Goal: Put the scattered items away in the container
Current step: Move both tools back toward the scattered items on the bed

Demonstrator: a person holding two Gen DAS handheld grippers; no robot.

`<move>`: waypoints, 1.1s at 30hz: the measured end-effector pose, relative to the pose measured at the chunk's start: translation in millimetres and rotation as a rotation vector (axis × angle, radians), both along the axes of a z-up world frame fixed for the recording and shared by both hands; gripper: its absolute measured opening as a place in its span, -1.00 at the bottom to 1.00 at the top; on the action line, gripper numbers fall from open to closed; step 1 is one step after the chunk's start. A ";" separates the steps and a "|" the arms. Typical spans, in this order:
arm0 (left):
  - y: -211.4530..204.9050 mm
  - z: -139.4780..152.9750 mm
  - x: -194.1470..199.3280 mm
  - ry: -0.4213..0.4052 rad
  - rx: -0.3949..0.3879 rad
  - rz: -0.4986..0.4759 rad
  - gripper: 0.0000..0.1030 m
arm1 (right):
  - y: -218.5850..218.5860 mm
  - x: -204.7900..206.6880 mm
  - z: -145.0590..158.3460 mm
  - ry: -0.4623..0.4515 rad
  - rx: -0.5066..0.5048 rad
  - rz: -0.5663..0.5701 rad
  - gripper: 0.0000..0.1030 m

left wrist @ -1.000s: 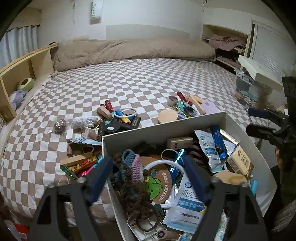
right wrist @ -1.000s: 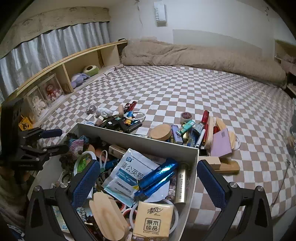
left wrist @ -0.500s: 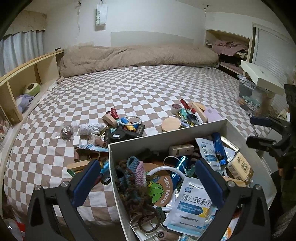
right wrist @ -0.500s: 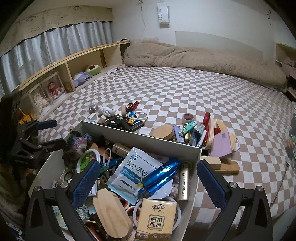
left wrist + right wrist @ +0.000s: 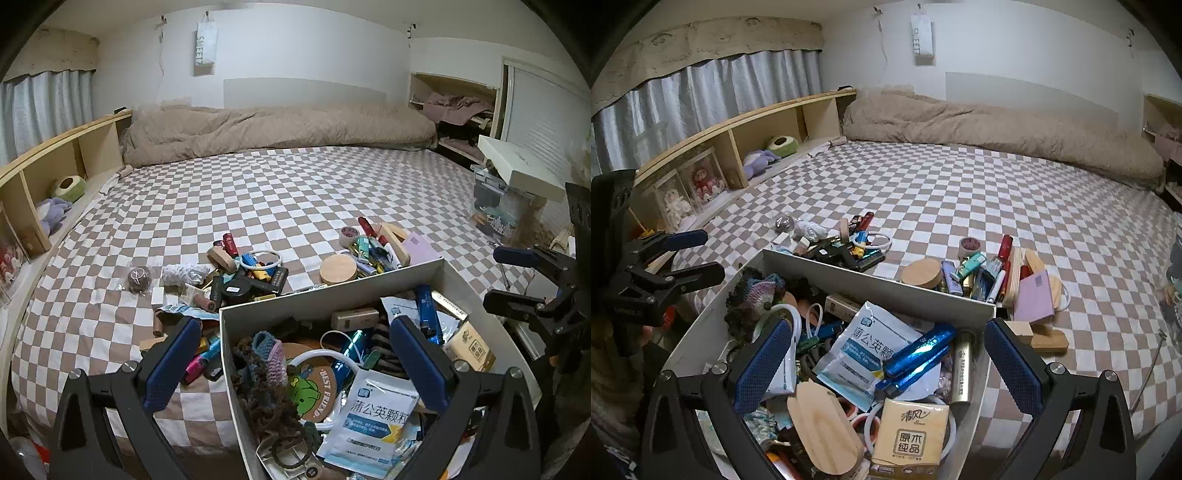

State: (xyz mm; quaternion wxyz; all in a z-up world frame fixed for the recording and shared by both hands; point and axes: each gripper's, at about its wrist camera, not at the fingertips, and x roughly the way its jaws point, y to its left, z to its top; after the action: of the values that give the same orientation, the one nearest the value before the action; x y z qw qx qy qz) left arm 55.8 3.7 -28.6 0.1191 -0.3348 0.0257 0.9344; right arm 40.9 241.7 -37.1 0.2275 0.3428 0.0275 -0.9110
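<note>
The big bed (image 5: 295, 192) with its brown and white checked sheet fills most of what I see. A long tan blanket (image 5: 280, 129) lies along its far edge.

The white box (image 5: 332, 299) sits at the near edge of the bed, and it is full of small things. Inside it lie a white and blue packet (image 5: 864, 343), a shiny blue tube (image 5: 916, 354), a yellow tissue pack (image 5: 910, 435) and a knitted yarn bundle (image 5: 266, 354).

More small things are still out on the sheet. One pile with a white ring (image 5: 260, 258) lies just past the box's far left corner. Another pile with a round wooden lid (image 5: 339, 269) and a pink notepad (image 5: 1034, 295) lies near its far right corner.

My left gripper (image 5: 295, 363) is wide open over the left side of the box and holds nothing. My right gripper (image 5: 886, 363) is wide open over the right side and holds nothing too.
</note>
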 end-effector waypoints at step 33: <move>-90.5 56.8 -32.7 0.134 0.070 0.230 1.00 | 49.3 -37.7 55.0 0.139 -0.080 -0.163 1.00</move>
State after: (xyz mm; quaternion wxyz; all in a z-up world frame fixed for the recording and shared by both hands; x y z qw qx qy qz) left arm 23.1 -86.8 28.2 0.0208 -0.2680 -0.0375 0.9625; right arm 3.2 291.0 17.9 0.1639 0.2706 -0.0212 -0.9484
